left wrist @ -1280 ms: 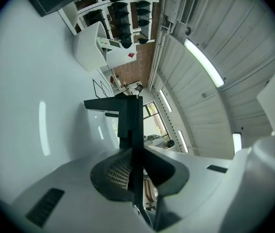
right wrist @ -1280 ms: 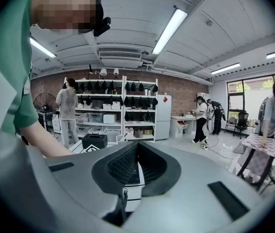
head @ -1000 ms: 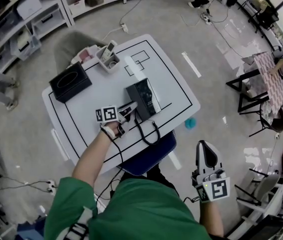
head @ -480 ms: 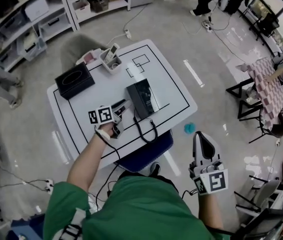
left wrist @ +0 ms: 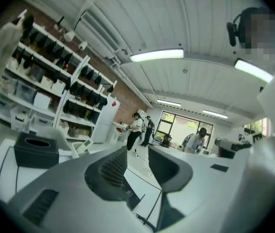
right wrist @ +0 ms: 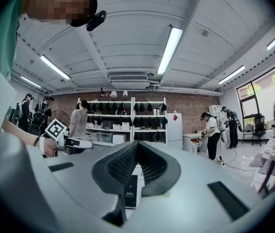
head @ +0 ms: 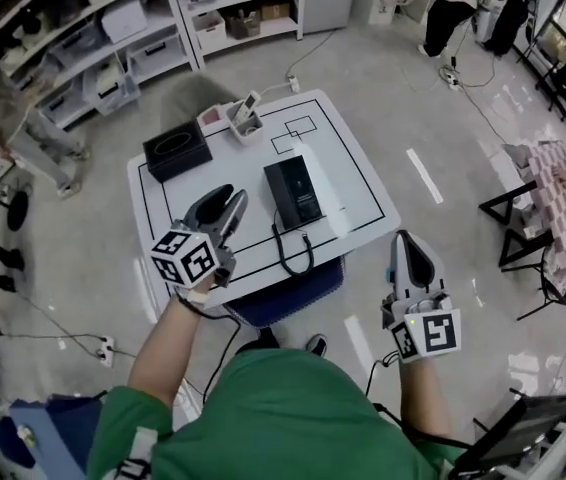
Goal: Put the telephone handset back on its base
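Table [head: 358, 198]: white top with black lines. A black tissue box [head: 176, 150] sits at the far-left corner.

Telephone [head: 295, 190] is mid-table. It reads as one black block, and no handset lies loose on the top. Judged: handset [head: 279, 196] is seated on its base, so the task is prob. done and nothing is left but to confirm the seating.

Cord [head: 293, 253] loops off the near end.

Your L gripper [head: 231, 203] is raised near the phone's left. Your R gripper [head: 406, 240] is held off the table edge.

Views: the L gripper view shows the jaws apart w/ nothing between. The R gripper view shows the ribbed pads [right wrist: 123, 164] meeting at the tips, empty. Only the head view shows the whole layout.
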{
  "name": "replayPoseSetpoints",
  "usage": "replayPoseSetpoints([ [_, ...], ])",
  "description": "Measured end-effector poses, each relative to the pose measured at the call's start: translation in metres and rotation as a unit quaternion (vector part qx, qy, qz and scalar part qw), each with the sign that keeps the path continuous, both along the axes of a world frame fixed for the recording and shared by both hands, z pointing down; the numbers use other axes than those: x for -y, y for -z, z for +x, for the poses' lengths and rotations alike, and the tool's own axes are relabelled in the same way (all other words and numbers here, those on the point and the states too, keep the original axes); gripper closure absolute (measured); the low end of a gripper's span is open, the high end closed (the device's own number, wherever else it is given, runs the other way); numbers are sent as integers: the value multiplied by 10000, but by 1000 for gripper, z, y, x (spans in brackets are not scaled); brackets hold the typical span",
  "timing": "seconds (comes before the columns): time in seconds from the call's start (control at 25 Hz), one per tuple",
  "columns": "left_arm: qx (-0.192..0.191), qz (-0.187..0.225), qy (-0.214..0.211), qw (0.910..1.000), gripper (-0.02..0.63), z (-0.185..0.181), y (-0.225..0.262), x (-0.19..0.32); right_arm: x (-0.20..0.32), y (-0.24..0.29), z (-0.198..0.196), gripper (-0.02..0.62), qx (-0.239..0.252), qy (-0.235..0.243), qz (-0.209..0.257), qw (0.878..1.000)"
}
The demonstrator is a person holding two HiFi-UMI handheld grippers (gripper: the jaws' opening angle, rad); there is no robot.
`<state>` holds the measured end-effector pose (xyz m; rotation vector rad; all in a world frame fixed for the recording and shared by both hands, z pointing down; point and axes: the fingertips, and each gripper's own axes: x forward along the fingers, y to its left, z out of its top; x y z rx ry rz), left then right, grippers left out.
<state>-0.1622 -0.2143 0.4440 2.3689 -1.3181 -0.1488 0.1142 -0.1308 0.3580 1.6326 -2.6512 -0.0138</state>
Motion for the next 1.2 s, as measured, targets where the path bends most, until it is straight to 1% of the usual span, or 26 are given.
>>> replayPoseSetpoints([
  [0.12, 356, 488, 334, 9976, 466, 8, 37, -28, 1, 3, 18, 575, 48, -63, 17, 10000],
  [0.24, 679, 900, 526, 9922, 477, 18, 67, -52, 0, 7, 30, 575, 62, -88, 14, 9999],
  [0.4, 1049, 1520, 775, 9797, 489, 28, 107, -76, -7, 19, 36, 575, 109, 34, 165, 9998],
  [0.48, 1126, 1766, 937, 9733, 492, 29, 122, -83, -12, 26, 36, 575, 118, 95, 280, 9995],
  [0.56, 1151, 1919, 1086, 9686, 494, 27, 131, -89, -17, 33, 36, 575, 79, 134, 394, 9991],
  [0.64, 1185, 2020, 1165, 9652, 494, 26, 138, -93, -21, 38, 37, 574, 16, 143, 501, 9986],
  [0.72, 1189, 2072, 1181, 9638, 494, 26, 142, -96, -24, 44, 39, 575, -33, 134, 583, 9982],
  [0.96, 1098, 2029, 1111, 9667, 494, 25, 143, -98, -30, 54, 43, 575, -110, 74, 726, 9973],
  [1.2, 1119, 1996, 1098, 9673, 494, 20, 139, -97, -33, 53, 40, 574, -155, 53, 761, 9970],
])
